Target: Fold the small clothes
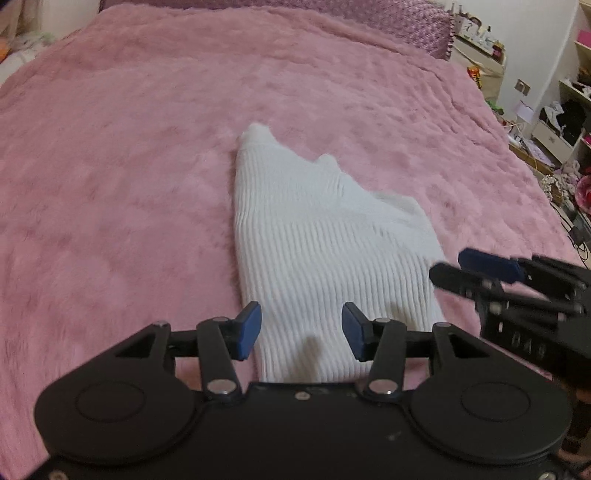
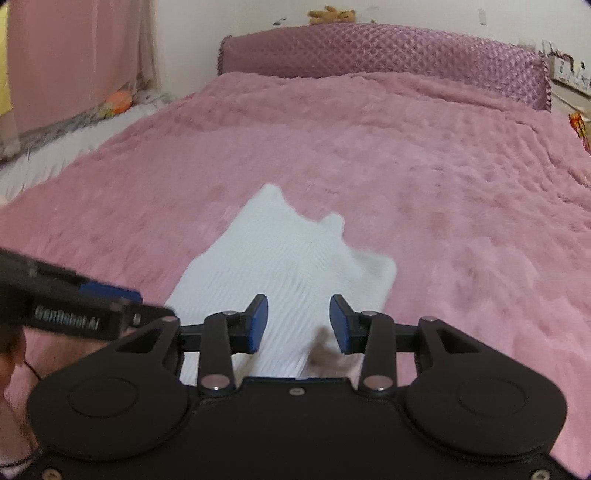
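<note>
White ribbed knit top (image 1: 317, 251) is spread on pink plush blanket (image 1: 110, 166); left gripper (image 1: 301, 330) and right gripper (image 2: 298, 323) are held wide apart, gripping nothing.

one white garment (image 1: 317, 236), two grippers (image 1: 301, 330) (image 2: 298, 323), one pink blanket (image 1: 129, 155)

A fluffy pink blanket (image 1: 147, 147) covered the whole bed. Along its far edge ran a quilted purple headboard (image 2: 388, 51), and a brown teddy bear (image 2: 330, 15) sat on top of the headboard against the white wall. Beyond the bed's left edge hung a pale pink curtain (image 2: 74, 62), with an orange toy (image 2: 120, 101) lying below it near a white sheet (image 2: 66, 147). Beyond the right edge stood open shelves (image 1: 569, 110) crowded with clothes and small things too blurred to name, a cream cabinet (image 1: 476, 44) topped with clutter by the headboard's right corner, and a wall socket (image 1: 522, 86).
</note>
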Demonstrator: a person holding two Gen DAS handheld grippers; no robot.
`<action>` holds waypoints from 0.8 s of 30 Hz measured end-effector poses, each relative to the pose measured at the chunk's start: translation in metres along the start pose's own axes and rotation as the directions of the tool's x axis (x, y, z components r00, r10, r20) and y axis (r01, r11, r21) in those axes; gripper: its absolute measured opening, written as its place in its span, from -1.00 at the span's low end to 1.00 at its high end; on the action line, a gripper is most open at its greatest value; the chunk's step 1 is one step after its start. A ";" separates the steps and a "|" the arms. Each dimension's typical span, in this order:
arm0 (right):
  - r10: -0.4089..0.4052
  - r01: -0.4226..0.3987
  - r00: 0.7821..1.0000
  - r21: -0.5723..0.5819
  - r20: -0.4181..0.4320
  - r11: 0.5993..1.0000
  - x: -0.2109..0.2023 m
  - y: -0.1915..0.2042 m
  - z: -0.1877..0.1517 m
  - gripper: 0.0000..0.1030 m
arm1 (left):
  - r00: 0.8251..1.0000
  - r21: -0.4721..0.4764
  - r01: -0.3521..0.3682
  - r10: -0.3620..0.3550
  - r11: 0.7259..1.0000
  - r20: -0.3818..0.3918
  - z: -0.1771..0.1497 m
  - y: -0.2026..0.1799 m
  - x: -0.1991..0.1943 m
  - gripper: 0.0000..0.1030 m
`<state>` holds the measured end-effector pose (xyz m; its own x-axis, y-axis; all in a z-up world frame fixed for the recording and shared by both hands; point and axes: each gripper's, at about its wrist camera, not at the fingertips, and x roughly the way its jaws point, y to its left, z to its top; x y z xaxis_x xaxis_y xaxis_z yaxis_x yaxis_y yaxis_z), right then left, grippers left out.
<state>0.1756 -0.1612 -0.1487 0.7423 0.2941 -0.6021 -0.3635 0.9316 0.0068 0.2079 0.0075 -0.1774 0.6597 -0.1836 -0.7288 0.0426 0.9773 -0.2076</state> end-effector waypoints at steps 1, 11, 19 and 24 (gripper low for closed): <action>-0.002 0.002 1.000 -0.013 -0.011 1.000 0.000 0.004 -0.006 -0.25 | 1.000 -0.007 -0.010 0.010 1.000 -0.014 -0.004 0.002 0.003 -0.03; -0.032 0.035 0.991 0.021 -0.130 0.999 0.024 0.006 -0.038 -0.20 | 0.995 -0.043 -0.049 0.044 0.998 -0.095 -0.024 0.011 0.032 0.09; -0.038 0.041 0.998 0.077 -0.045 0.996 -0.026 0.010 -0.018 -0.13 | 0.998 -0.021 -0.058 0.058 0.998 0.003 -0.015 -0.001 -0.014 0.07; -0.075 0.076 0.997 0.119 -0.017 0.990 -0.063 0.019 -0.008 0.18 | 0.995 0.025 -0.082 0.080 0.996 0.064 -0.014 -0.020 -0.058 0.13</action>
<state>0.1170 -0.1636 -0.1168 0.7579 0.2201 -0.6141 -0.2362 0.9701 0.0562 0.1587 -0.0028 -0.1402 0.7075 -0.0973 -0.7000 0.0073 0.9914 -0.1305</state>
